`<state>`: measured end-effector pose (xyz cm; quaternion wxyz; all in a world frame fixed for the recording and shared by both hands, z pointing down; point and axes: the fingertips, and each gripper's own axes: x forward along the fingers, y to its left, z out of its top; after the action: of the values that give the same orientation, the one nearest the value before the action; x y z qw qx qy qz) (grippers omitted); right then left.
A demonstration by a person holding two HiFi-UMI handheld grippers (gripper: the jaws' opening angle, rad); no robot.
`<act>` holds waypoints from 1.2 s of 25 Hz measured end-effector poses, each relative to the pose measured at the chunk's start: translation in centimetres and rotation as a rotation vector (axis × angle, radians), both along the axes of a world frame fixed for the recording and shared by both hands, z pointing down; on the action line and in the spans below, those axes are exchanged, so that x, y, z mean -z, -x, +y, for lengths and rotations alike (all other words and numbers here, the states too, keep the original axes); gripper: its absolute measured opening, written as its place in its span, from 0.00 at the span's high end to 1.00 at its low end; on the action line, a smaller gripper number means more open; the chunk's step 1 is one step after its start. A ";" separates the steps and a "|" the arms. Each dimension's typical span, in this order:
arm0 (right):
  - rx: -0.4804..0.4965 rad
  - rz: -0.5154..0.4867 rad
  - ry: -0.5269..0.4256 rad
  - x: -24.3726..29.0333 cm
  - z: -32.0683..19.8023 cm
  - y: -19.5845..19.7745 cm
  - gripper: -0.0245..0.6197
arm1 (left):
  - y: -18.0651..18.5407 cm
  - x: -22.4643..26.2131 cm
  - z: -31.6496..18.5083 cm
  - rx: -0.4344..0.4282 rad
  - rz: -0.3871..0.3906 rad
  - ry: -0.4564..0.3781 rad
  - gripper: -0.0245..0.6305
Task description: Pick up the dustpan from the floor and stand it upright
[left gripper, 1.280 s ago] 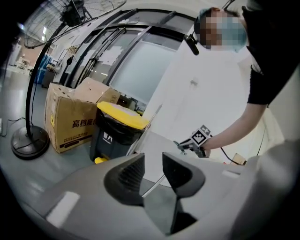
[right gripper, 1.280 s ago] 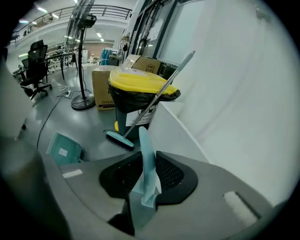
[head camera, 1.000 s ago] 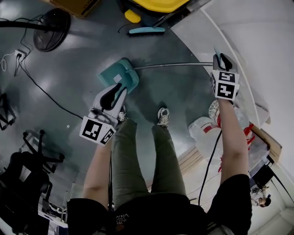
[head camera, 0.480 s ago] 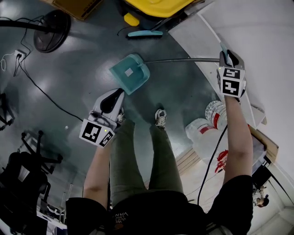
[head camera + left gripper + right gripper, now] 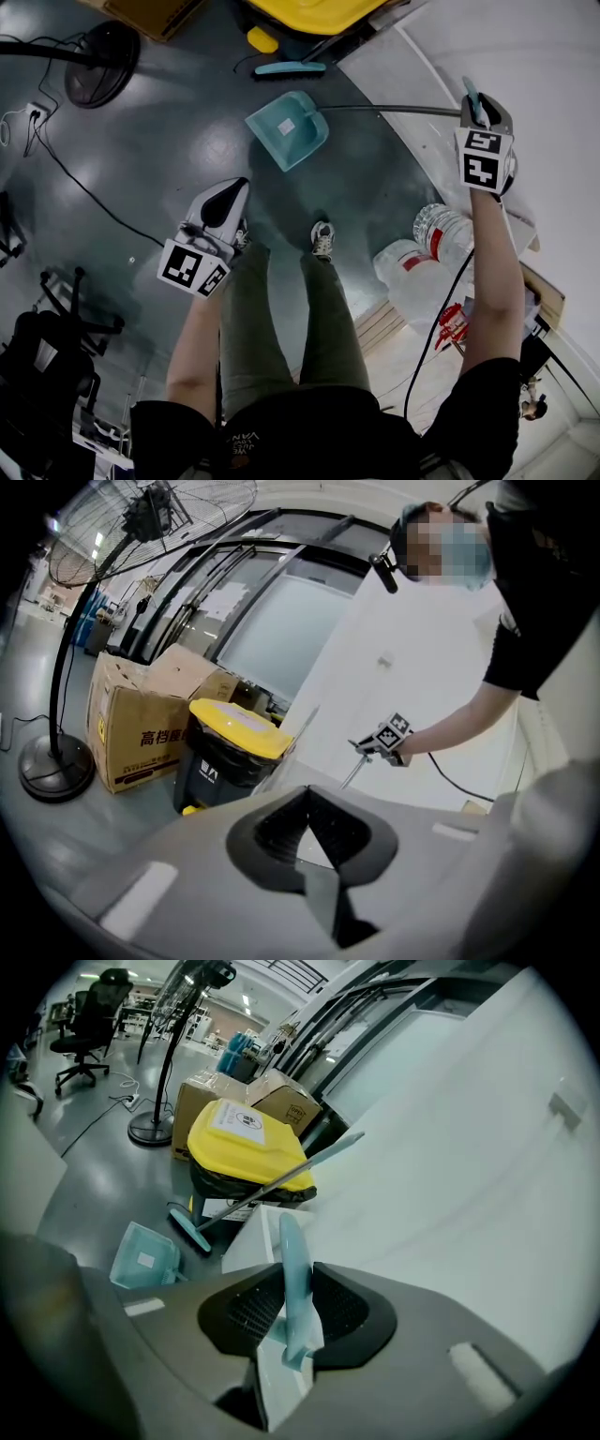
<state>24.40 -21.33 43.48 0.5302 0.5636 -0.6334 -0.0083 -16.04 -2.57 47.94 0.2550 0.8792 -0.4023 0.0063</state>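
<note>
While we are holding its handle end high, dustpan (image 5: 288, 128): the teal pan is sitting far ahead of our shoes (image 5: 322, 239), out on the grey floor (image 5: 169, 141). Its long pole (image 5: 394, 110) is running right to our hand. We cannot tell whether the pan's lip is touching the floor.
Right gripper (image 5: 478, 101): its jaws are standing narrow and clamping the teal grip (image 5: 292, 1288) at the pole's end, close to the white wall (image 5: 525, 94).
Left gripper (image 5: 234, 187): its jaws have just been closing and are meeting with nothing between them. It is hovering at near left, well apart from the pan.
Step in hand: we are judging this as the tilt-up, with the handle raised and the pan low.
Next move: it is calling for bringing the pole toward vertical so the pan is resting on its base. The clamp needs to be firm, since the weight is hanging at the far end. The pan should be staying clear of the brush (image 5: 289, 67) and the yellow-lidded bin (image 5: 323, 11).
</note>
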 end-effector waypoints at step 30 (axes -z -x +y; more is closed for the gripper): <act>0.000 -0.144 -0.068 3.3 3.6 3.2 0.79 | -2.0 2.7 0.3 -0.029 0.001 -0.019 0.88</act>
<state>21.18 -17.75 40.21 0.4638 0.5803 -0.6693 0.0106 -14.00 -2.27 45.21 0.2469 0.8873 -0.3895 0.0058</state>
